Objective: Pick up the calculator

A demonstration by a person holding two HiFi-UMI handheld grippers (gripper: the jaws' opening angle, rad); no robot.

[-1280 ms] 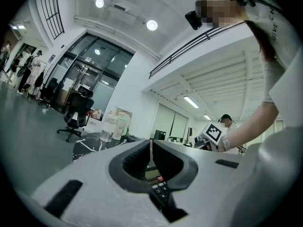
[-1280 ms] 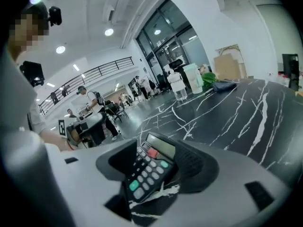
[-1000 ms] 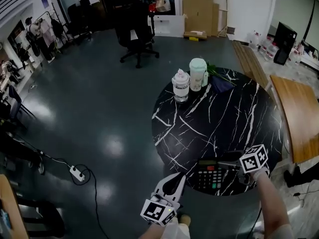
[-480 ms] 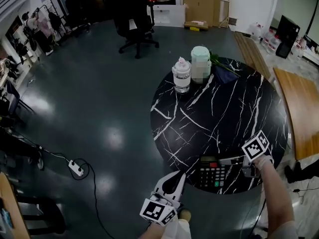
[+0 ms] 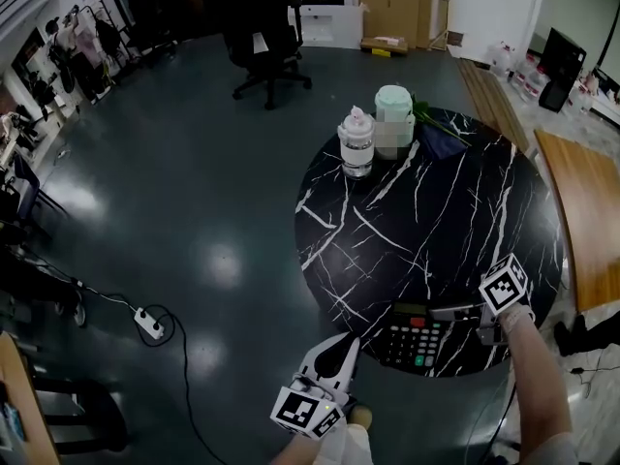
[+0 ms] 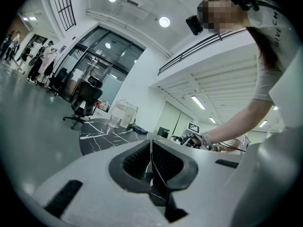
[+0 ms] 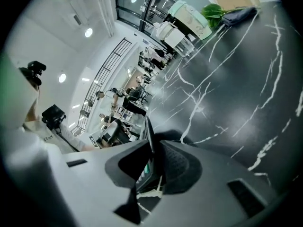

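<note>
As R gripper (image 5: 448,314) jaws close on calculator (image 5: 415,343) at table (image 5: 417,221) edge, open floor (image 5: 213,182) left.

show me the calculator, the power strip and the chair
calculator (image 5: 418,344), head view, keypad
power strip (image 5: 148,325), head view, its white body
chair (image 5: 248,22), head view, backrest

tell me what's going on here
A person stands at a round black table with a gripper in each hand. The right gripper is at the calculator on the table's near edge; its jaws are closing with the calculator's edge between them, and the calculator is not yet lifted. The left gripper hangs beside the table, shut and empty. Two jars stand at the far side.
</note>
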